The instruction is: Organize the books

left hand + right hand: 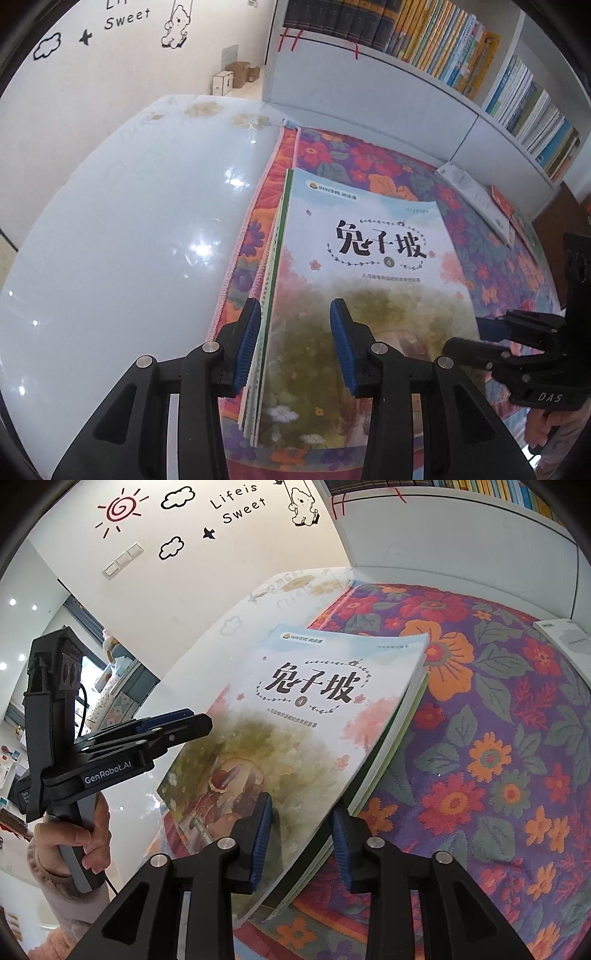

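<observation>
Book stack (314, 716), floral cloth (498, 738) on table | left gripper (293, 347) parted astride left spine edge | right gripper (301, 843) parted astride right edge | step: squaring stack; next, I judge: close, lift toward bookshelf (461, 48).

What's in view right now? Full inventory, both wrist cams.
book stack: a few thin books, top cover pale blue with black title, on the floral cloth
floral cloth: one, purple with orange and red flowers, over right part of table
table: one, glossy white
white book: one, far edge of cloth, by bookshelf
bookshelf: white, rows of upright books
cardboard boxes: a few, on floor by wall
left gripper: open, at stack's left edge
right gripper: open, straddling stack's near corner
</observation>
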### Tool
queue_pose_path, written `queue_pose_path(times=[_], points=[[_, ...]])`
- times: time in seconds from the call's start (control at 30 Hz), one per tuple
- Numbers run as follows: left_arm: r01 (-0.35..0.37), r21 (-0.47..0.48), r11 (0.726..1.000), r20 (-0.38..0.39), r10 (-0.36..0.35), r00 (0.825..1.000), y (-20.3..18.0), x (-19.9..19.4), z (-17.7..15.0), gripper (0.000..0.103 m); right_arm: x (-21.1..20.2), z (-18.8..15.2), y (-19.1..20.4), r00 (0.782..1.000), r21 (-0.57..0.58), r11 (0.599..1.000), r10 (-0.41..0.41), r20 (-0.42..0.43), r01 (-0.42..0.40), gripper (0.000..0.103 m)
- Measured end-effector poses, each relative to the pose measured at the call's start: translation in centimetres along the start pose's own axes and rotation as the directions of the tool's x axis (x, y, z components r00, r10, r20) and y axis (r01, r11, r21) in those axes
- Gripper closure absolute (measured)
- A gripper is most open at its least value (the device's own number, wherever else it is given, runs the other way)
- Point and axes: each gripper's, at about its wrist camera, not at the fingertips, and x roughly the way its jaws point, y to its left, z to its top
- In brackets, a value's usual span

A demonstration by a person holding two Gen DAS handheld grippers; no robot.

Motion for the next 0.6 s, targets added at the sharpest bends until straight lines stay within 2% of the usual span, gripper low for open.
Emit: queue_pose_path(times=[0.03,0.13,0.43,0.6], points=[[-0.004,-0.002,1.0,0.008,0.004,1.0,0.0,-0.4,0.0,0.066,0.0,0.1,0.1,1.0,0.004,1.0,0.008,-0.001,-0.008,0.063],[-0.011,-0.008,1.0,0.018,0.011,1.0,-0.2,-1.1,-0.1,0.066,0.1,0.2,0.3,1.0,0.007,1.0,0.003,-0.008,-0.003,0.06],[-0.027,-0.041,0.999,0.06,0.03,0.998,-1.2,-3.9,-0.7,0.066,-1.2,-0.7,-2.0,0.999,0.128,0.992,0.024,-0.025,-0.02,0.06],[0.015,-0.024,1.0,0.07,-0.013,0.997,-4.3,-4.5,-0.6,0.066,-3.7,-2.6,-4.7,1.0,0.17,0.985,0.023,-0.003,-0.022,0.06]])
